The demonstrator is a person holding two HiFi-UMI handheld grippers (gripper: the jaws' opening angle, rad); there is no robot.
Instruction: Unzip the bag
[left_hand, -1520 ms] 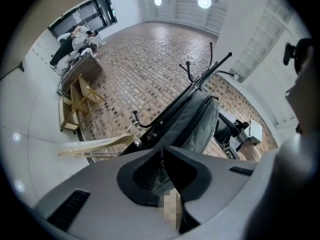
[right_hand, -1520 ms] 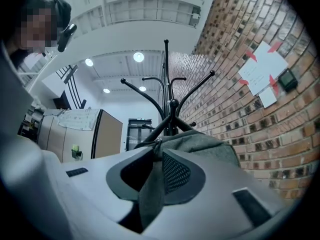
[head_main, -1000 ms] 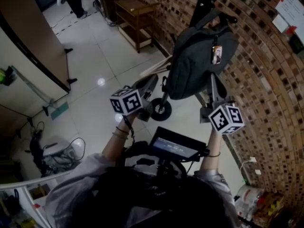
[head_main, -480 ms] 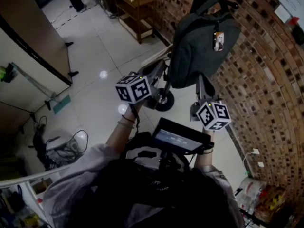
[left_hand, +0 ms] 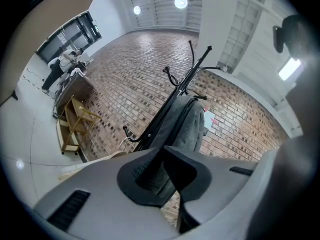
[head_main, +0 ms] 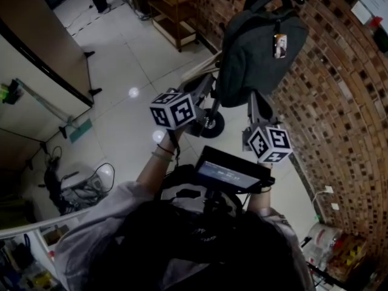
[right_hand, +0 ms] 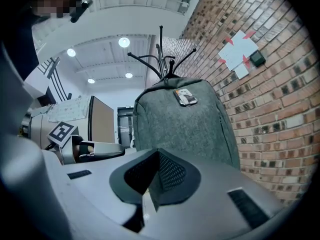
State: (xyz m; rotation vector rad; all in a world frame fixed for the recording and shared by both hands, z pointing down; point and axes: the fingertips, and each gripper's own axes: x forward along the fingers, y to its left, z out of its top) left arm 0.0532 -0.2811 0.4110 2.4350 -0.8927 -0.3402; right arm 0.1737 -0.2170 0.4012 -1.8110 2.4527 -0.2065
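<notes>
Left gripper (left_hand: pixel 161 174) is sitting at the 7 o'clock corner of the bag (head_main: pixel 257 53), jaws pinching what looks like its grey fabric. Bag is hanging off the coat rack (left_hand: pixel 187 79) at 1 o'clock in the head view, close to the brick wall (head_main: pixel 339 102). Right gripper (right_hand: pixel 154 176) is hovering near the bag's 6 o'clock edge, jaws pressing together, gripping nothing.

Left forearm (head_main: pixel 153 171) and right forearm (head_main: pixel 260 200) both reach forward side by side, tongs held roughly level. Right tongs (right_hand: pixel 150 184) are clamped fully closed, pads meeting. Left tongs (left_hand: pixel 162 176) look pinched on grey fabric of the bag (left_hand: pixel 192 124).
</notes>
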